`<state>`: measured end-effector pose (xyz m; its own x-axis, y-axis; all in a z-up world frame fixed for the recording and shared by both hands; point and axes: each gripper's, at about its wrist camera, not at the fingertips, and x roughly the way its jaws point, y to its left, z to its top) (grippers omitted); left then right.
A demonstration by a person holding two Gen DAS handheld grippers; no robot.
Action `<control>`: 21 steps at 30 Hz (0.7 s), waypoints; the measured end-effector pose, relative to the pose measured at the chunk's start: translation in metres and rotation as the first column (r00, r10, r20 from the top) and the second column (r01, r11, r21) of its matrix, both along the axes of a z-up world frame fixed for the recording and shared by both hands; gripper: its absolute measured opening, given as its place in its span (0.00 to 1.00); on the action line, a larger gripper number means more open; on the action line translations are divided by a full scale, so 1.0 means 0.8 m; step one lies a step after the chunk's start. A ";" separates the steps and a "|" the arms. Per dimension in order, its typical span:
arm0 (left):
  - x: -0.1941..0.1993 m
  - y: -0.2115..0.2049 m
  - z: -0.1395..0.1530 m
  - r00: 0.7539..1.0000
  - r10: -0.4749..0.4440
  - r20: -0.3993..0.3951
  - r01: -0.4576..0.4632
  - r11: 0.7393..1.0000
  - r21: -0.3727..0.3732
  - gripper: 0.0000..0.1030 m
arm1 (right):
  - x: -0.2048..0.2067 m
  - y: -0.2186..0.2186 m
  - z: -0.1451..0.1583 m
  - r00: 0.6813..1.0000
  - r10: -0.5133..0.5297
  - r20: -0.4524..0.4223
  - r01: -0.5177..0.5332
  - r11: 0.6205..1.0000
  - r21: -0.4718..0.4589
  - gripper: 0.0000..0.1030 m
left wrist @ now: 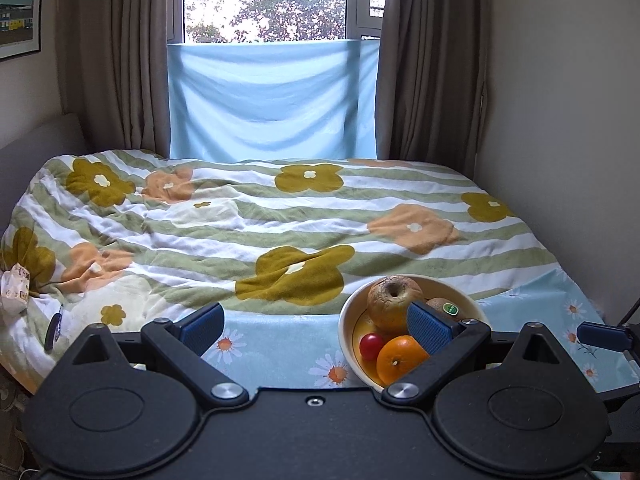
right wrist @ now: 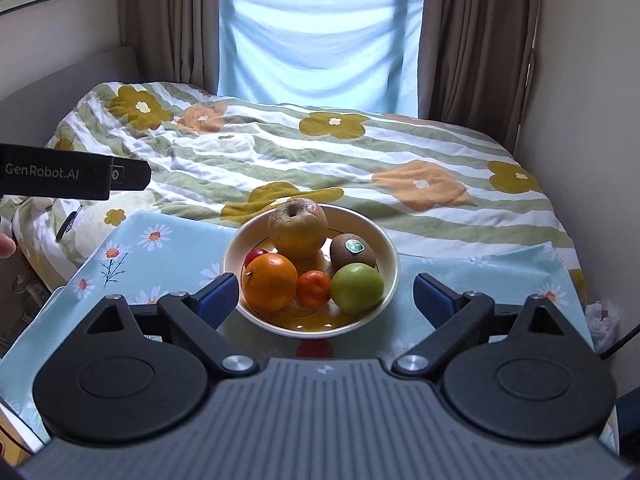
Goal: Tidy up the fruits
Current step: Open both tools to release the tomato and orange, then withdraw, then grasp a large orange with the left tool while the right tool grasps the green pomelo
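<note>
A cream bowl (right wrist: 390,256) stands on a table with a light-blue daisy cloth (right wrist: 172,248). In it lie a wrinkled yellow apple (right wrist: 298,228), a kiwi with a green sticker (right wrist: 352,250), a green apple (right wrist: 357,288), a large orange (right wrist: 271,282), a small mandarin (right wrist: 314,288) and a red cherry tomato (right wrist: 254,256). My right gripper (right wrist: 324,296) is open and empty, just in front of the bowl. My left gripper (left wrist: 316,326) is open and empty, left of the bowl (left wrist: 346,320); its right finger (left wrist: 430,330) overlaps the bowl in view. There the wrinkled apple (left wrist: 390,300), orange (left wrist: 400,358), tomato (left wrist: 371,346) and kiwi (left wrist: 444,306) show.
A bed with a striped flower quilt (right wrist: 320,160) lies behind the table. Brown curtains (left wrist: 120,60) and a blue cloth (left wrist: 272,100) hang at the window. A wall runs along the right. The left gripper's body (right wrist: 72,178) shows at the left of the right wrist view.
</note>
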<state>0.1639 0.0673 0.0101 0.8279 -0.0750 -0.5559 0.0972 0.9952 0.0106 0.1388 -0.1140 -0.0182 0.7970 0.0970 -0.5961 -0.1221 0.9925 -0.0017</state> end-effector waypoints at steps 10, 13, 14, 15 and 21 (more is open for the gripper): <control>-0.065 -0.033 0.001 0.999 0.042 0.030 -0.042 0.999 -0.003 0.97 | -0.059 -0.058 0.012 1.000 -0.027 0.003 0.026 0.999 0.026 1.00; -0.074 -0.037 -0.010 0.999 0.041 0.020 -0.041 0.999 -0.006 0.97 | -0.072 -0.071 0.008 0.999 -0.052 0.005 0.051 0.999 0.018 1.00; -0.076 -0.037 -0.015 0.999 0.036 0.015 -0.036 0.999 -0.007 0.97 | -0.075 -0.075 0.005 0.998 -0.064 0.006 0.064 0.998 0.021 1.00; -0.078 -0.038 -0.020 1.000 0.029 0.008 -0.029 1.000 -0.008 0.97 | -0.078 -0.078 0.002 0.997 -0.077 0.009 0.077 0.997 0.024 1.00; -0.078 -0.039 -0.059 1.000 0.005 -0.001 -0.005 1.000 0.019 0.97 | -0.089 -0.098 -0.027 0.987 -0.160 0.010 0.160 0.987 0.031 1.00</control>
